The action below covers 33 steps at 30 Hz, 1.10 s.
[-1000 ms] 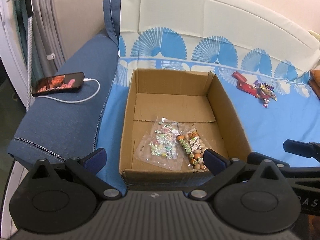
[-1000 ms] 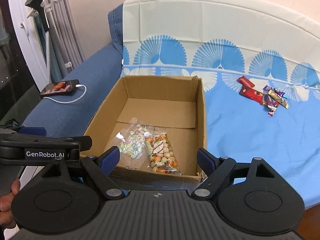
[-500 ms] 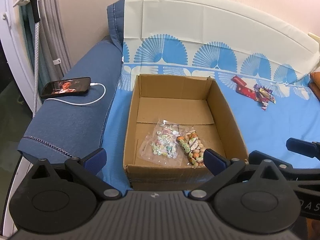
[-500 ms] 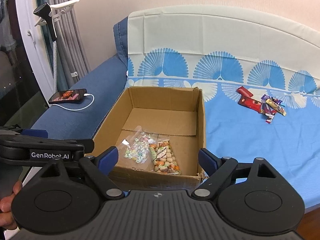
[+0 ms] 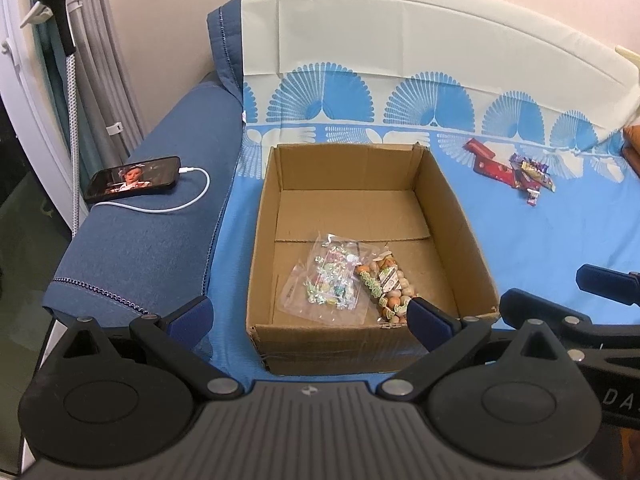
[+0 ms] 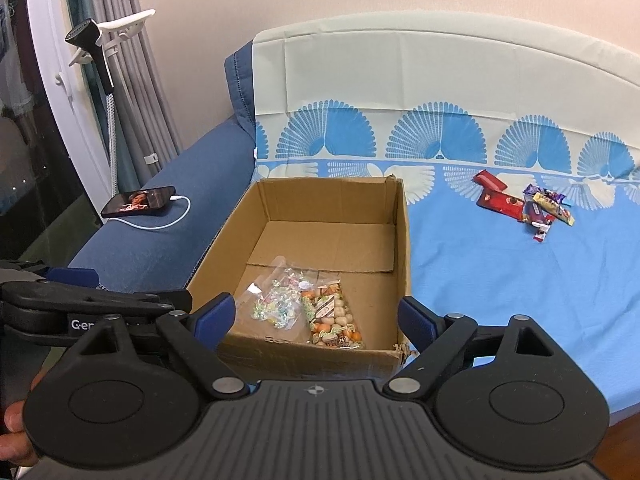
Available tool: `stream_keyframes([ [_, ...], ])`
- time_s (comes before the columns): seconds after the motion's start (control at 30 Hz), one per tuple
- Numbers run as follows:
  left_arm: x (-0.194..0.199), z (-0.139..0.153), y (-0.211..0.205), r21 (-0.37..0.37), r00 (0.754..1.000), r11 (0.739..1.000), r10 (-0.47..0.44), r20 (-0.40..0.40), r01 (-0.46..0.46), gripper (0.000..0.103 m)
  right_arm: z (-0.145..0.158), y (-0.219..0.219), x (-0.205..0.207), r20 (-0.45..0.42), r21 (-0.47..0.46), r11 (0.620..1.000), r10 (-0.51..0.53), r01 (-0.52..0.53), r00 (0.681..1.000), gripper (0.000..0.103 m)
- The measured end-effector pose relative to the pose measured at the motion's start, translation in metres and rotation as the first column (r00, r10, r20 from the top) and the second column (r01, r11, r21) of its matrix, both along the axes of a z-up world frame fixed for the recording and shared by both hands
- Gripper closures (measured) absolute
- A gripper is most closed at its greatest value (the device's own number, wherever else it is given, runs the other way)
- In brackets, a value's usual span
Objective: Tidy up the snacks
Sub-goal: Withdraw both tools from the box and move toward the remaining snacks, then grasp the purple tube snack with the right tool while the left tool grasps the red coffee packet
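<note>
A: Right gripper [image 6: 314, 318] – jaws spread wide, nothing between the pads, touching nothing. It hangs over the near wall of the cardboard box [image 6: 402, 248].

B: And the left gripper [image 5: 308, 318]?

A: Same, wide apart and empty. Its right finger [image 5: 430, 322] overlaps the near right corner of the box in the left cam; contact can't be told.

B: Snacks?

A: Two bags on the box floor, near half. Clear candy bag [image 5: 326, 284] at abt 12 o'clock from the left gripper, long axis running roughly 11 to 5 o'clock. Nut bag [image 5: 386, 286] just beside it on the right, edges overlapping, long axis also 11 to 5, near end almost at the front wall. In the right cam the nut bag [image 6: 334, 316] sits at 12 o'clock just ahead of the gripper, candy bag [image 6: 278, 300] at 11.

B: Rest of the snacks?

A: Loose pile on the blue sheet [image 6: 480, 264], well apart from the box, at abt 1–2 o'clock. Red packet [image 6: 500, 198] long axis 10 to 4, small wrapped bars [image 6: 550, 206] touching its right end.

B: Anything else?

A: Phone [image 5: 134, 178] on the sofa arm at 10 o'clock, white cable [image 5: 176, 208] plugged in.
</note>
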<state>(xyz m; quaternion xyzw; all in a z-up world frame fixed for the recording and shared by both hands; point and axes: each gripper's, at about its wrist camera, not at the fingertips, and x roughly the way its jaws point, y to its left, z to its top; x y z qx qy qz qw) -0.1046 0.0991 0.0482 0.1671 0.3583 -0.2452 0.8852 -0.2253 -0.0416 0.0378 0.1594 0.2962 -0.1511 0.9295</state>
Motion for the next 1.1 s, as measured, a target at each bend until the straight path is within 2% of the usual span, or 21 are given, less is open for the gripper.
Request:
stream_keyframes([
  [0.33, -0.001, -0.006, -0.026, 0.064, 1.000, 0.998, -0.028, 0.000, 0.027, 0.000, -0.010, -0.020, -0.004, 0.015, 0.060, 0.998, -0.028, 0.027, 1.000, 0.012],
  [0.53, 0.001, -0.008, -0.053, 0.094, 0.998, 0.994, -0.063, -0.019, 0.064, 0.000, -0.018, -0.045, -0.013, 0.023, 0.103, 0.990, -0.099, 0.096, 0.995, 0.010],
  [0.67, 0.003, -0.010, -0.079, 0.101, 0.994, 0.990, -0.096, -0.047, 0.100, 0.000, -0.025, -0.072, -0.024, 0.016, 0.117, 0.980, -0.163, 0.160, 0.986, 0.004],
  [0.83, 0.007, -0.012, -0.123, 0.114, 0.987, 0.982, -0.146, -0.059, 0.152, 0.000, -0.033, -0.120, -0.042, 0.008, 0.128, 0.951, -0.285, 0.282, 0.959, 0.002],
  [1.1, 0.036, -0.026, -0.206, 0.118, 0.975, 0.974, -0.177, -0.138, 0.193, 0.000, -0.056, -0.224, -0.058, -0.019, 0.145, 0.868, -0.477, 0.475, 0.878, 0.000],
])
